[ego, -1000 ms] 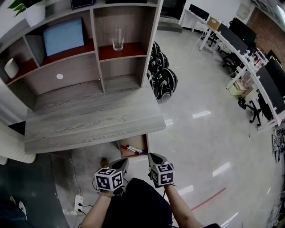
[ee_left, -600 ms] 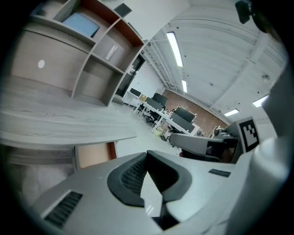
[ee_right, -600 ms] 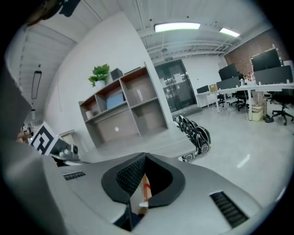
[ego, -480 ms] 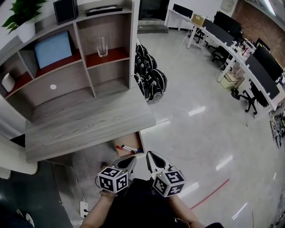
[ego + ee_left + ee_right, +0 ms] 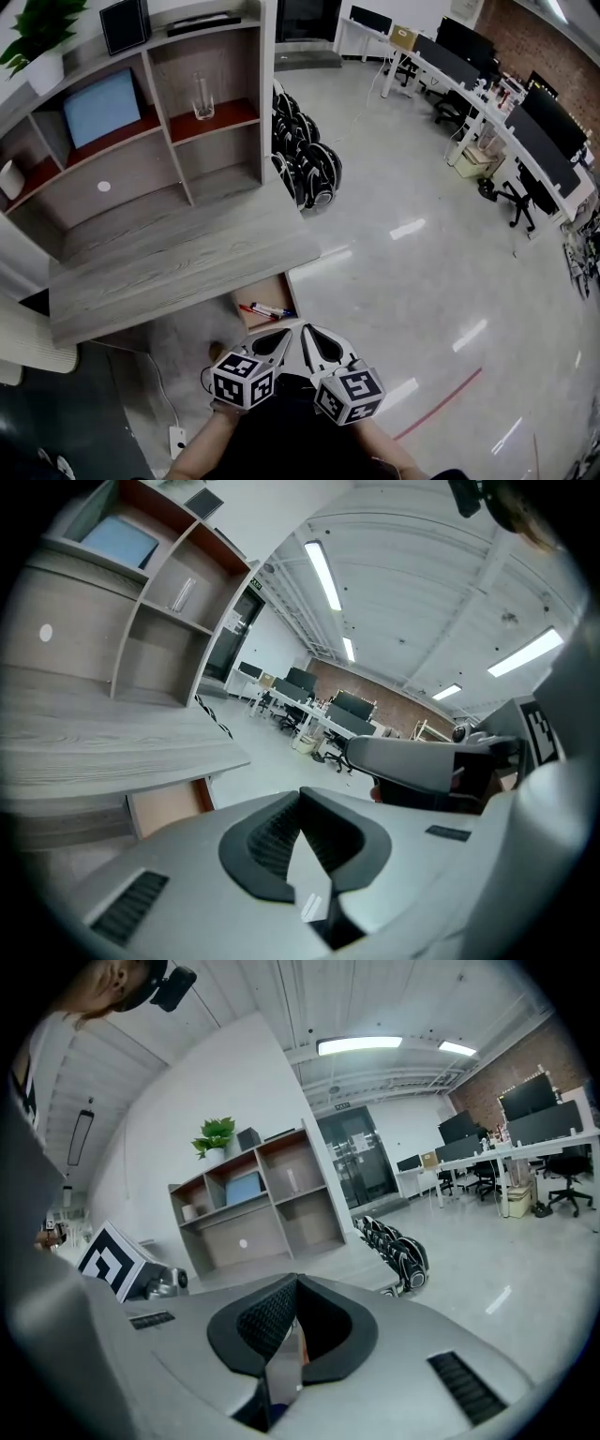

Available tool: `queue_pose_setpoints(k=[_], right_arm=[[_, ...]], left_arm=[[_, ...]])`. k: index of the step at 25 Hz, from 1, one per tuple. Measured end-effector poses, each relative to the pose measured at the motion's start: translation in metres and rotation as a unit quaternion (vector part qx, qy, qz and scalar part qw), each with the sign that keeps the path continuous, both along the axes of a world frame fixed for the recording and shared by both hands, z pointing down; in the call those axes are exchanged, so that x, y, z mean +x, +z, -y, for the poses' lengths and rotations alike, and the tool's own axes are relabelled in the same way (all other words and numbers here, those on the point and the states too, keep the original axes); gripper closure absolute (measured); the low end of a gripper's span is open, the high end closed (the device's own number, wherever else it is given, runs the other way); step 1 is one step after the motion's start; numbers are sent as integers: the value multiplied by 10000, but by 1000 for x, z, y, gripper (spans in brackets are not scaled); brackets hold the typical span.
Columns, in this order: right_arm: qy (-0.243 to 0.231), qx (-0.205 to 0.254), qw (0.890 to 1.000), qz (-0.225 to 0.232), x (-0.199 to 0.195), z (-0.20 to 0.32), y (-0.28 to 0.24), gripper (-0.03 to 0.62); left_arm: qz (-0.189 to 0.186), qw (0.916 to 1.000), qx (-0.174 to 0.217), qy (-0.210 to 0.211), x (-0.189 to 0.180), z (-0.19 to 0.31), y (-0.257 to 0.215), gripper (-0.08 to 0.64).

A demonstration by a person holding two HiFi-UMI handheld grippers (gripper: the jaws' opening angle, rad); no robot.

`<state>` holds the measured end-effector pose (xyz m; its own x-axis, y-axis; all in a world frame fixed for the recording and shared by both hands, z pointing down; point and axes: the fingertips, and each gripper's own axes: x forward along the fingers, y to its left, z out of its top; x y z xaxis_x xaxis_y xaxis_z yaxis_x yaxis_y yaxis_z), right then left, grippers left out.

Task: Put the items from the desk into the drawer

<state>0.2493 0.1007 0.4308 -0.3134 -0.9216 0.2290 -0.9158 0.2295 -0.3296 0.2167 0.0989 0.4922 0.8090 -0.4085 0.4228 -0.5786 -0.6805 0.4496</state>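
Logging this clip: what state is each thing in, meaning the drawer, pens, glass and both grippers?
Drawer: open.
Pens: lying inside the drawer.
Glass: upright on a shelf.
Left gripper: jaws together, nothing between them.
Right gripper: jaws together, nothing between them.

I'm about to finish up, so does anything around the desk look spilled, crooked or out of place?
Nothing looks spilled or damaged. The one loose end is the drawer under the desk, which stands open with markers lying in it. The glass on the shelf stands upright.
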Motion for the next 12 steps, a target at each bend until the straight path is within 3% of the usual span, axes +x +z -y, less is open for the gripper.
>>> queue_pose_setpoints(k=[12], right_arm=[[-101,106,9999,91,-13,-1,-3,579]], left_arm=[[79,9997,-9,-215,-19,-9,4,541]])
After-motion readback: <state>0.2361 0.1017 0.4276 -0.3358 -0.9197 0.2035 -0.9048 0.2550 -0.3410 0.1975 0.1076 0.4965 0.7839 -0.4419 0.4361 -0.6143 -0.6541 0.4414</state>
